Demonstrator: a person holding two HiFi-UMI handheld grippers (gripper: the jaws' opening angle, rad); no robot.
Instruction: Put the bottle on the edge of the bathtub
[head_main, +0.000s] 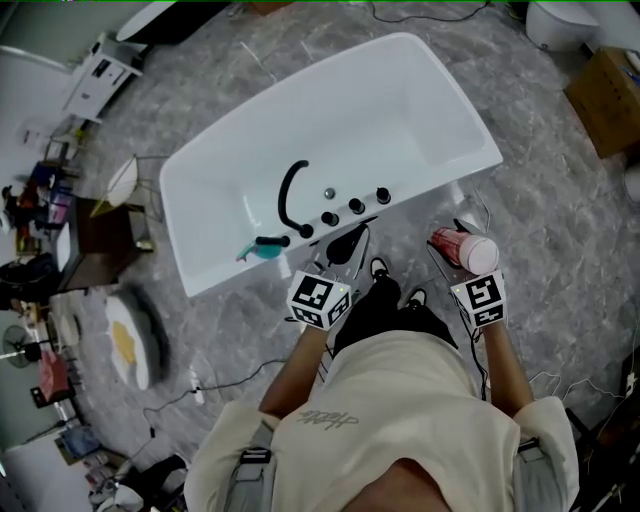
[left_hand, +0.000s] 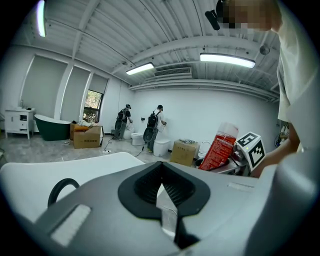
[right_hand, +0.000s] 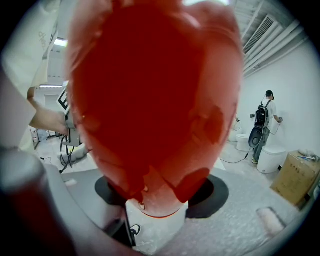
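A red bottle (head_main: 470, 250) with a pale cap lies tilted in my right gripper (head_main: 448, 243), which is shut on it, just right of the white bathtub's (head_main: 230, 272) near corner. In the right gripper view the bottle (right_hand: 150, 100) fills most of the picture and hides the jaw tips. My left gripper (head_main: 345, 243) hovers over the tub's near edge beside the black faucet (head_main: 290, 195) and knobs, with its jaws together and nothing in them. The left gripper view shows the bottle (left_hand: 218, 146) off to the right and the tub's rim (left_hand: 75, 167) below.
A teal object (head_main: 265, 246) lies on the tub's near edge left of the faucet. A cardboard box (head_main: 605, 100) and a toilet (head_main: 565, 22) stand at the far right. Cables cross the floor. Two people (left_hand: 156, 122) stand by the far wall.
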